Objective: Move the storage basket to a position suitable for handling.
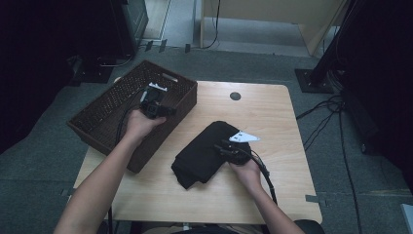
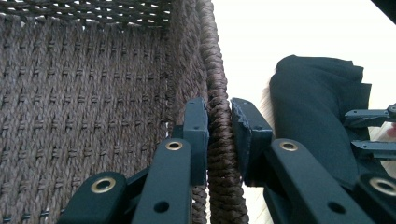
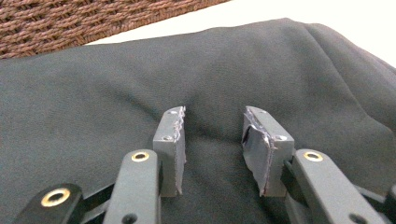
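Observation:
A dark brown woven basket stands on the left of the light wooden table. My left gripper reaches over the basket's right side and is shut on its braided rim; one pad sits inside the wall, the other outside. A folded black cloth lies at the table's middle. My right gripper rests on the cloth's right side. Its jaws stand open with the cloth beneath them and nothing pinched. The left gripper view shows the cloth beside the basket.
A round cable hole sits near the table's far edge. Cables trail over the floor at the right, beside a dark stand base. The basket overhangs the table's left edge.

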